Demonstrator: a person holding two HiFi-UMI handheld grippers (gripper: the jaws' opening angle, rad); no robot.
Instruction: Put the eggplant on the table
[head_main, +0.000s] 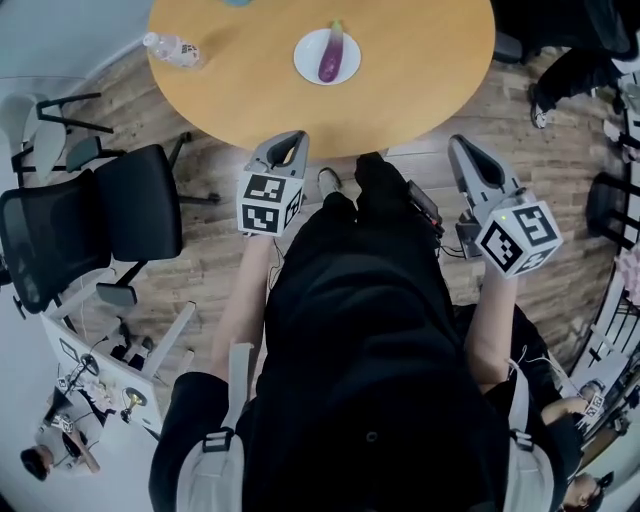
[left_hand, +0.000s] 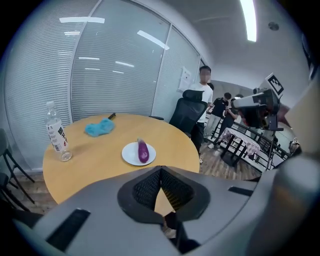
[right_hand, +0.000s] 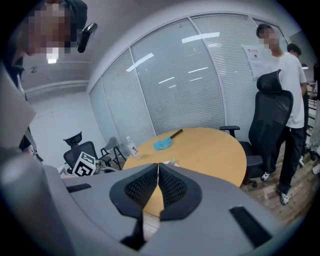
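Presently shut tight and empty: left hand-held gripper (head_main: 290, 140), with pads pressed together and nothing caught between. Same for right hand-held gripper (head_main: 462, 145): jaws closed on nothing. Both held out in front of the body, short of the near edge of the round wooden surface (head_main: 420, 70), aimed toward it and tipped somewhat downward.

Further out, past that edge: eggplant (head_main: 331, 55), purple with a green stem end, lying on a small white plate (head_main: 305, 62) toward the middle of the surface. Nearer the left hand-held gripper than the right, and almost straight ahead in the left gripper view. Well apart from the plate, off to the left: a clear water bottle (left_hand: 57, 135), standing upright. Beyond the plate, toward the far rim: a blue duster (left_hand: 98, 128).

Judged as the approach, with nothing grasped yet. To do this step well:

- Open the jaws wide before reaching the plate, not over it.
- Come in from above and set the pads across the thick middle of the eggplant, not along its length.
- Close gently, given smooth rounded skin likely to slip or bruise.
- Lift clear of the plate rim without dragging the plate.
- Lower onto bare wood just beside the plate, away from the bottle and the edge.
- Release only once resting, given a probable tendency to roll.
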